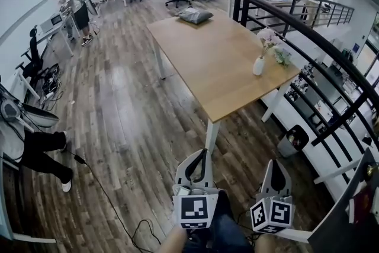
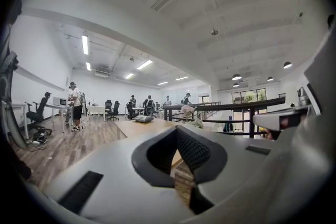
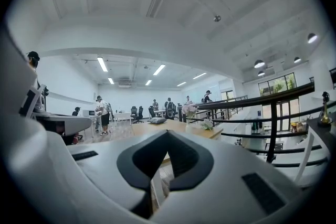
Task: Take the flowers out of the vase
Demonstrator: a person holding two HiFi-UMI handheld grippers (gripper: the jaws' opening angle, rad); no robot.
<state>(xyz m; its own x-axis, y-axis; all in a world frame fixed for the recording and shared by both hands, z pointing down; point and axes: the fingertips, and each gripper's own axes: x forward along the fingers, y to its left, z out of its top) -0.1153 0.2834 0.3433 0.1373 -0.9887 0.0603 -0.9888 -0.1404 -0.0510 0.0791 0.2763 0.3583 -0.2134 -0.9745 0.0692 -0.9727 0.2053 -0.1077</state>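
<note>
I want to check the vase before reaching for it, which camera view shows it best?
The head view: the white vase stands unobstructed on the table. The gripper views catch mostly its flowers, tiny and far off.
</note>
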